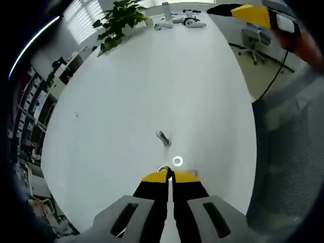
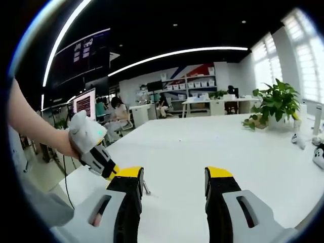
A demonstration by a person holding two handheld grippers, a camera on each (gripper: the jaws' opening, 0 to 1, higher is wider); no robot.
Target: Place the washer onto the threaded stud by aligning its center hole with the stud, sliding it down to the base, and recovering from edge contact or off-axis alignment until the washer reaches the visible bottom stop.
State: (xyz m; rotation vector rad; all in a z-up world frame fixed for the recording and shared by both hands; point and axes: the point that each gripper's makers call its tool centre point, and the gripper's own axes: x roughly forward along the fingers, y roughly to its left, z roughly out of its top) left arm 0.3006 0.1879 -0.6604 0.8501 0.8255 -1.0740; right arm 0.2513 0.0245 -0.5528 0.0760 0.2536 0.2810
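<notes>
The left gripper (image 1: 170,176) has its 2 yellow-tipped jaws pressed together, with a sliver of a metal ring peeking out at their tips (whether it is pinched between them or lies just under them cannot be told). Just beyond the tips, slightly right, a washer (image 1: 177,161) lies flat on the white table (image 1: 152,91). Farther ahead, the threaded stud (image 1: 163,137) stands tilted in this view. The right gripper (image 2: 173,178) hangs over the table with jaws wide apart, empty; the left gripper appears at its left, held by a hand (image 2: 85,132). A potted plant (image 2: 273,104) sits far ahead.
</notes>
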